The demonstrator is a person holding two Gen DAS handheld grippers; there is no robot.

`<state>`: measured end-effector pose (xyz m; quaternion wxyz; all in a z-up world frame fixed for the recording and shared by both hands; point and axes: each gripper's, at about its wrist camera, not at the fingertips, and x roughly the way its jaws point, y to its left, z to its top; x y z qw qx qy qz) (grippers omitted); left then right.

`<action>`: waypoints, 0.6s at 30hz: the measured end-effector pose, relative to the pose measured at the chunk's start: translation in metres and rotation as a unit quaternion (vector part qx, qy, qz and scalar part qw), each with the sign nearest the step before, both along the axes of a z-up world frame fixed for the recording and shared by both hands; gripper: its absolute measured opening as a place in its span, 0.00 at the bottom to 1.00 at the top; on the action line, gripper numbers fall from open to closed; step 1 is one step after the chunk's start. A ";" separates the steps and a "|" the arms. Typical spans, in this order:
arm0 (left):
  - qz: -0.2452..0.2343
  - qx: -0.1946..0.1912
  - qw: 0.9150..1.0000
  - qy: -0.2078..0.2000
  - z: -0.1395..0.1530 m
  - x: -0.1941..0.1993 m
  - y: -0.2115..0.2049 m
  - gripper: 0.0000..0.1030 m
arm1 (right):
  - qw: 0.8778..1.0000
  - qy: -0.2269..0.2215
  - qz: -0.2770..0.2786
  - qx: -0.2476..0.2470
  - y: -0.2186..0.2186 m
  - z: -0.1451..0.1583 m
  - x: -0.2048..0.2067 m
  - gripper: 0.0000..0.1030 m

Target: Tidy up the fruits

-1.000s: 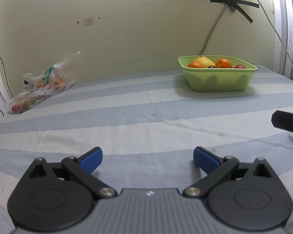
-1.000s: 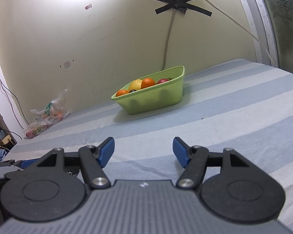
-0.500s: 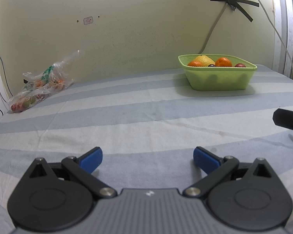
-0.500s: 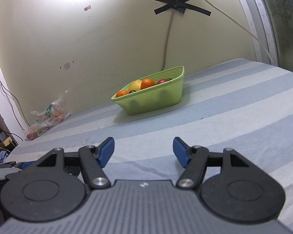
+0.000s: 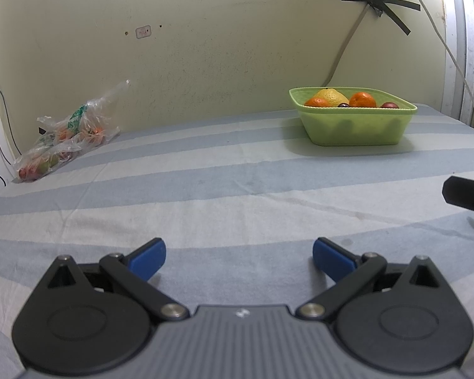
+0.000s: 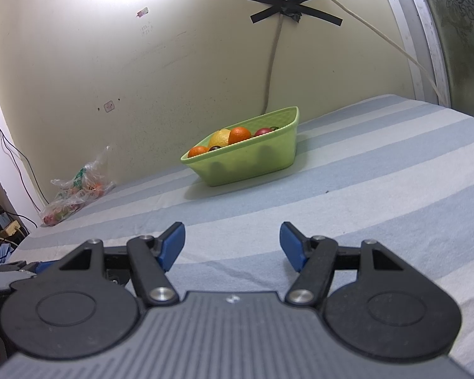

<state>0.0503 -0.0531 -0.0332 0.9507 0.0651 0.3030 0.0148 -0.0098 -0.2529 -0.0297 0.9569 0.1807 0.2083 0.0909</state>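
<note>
Fruits in green bowl, plastic bag well apart.

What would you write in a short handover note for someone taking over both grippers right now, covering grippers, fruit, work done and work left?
Left gripper: open, empty, low over the striped blue-and-white sheet.
Right gripper: open, empty, also low over the sheet.
Light green plastic basket by the wall holds two oranges, a yellow citrus fruit and darker small fruit.
Clear plastic bag of fruit lies at the sheet's far left edge, untouched by either gripper.
Left to do, probably: the bagged fruit.
</note>
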 end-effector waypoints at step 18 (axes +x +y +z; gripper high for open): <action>0.004 0.003 1.000 -0.002 0.001 0.000 0.000 1.00 | 1.000 0.001 0.001 0.000 0.001 0.000 0.000 0.67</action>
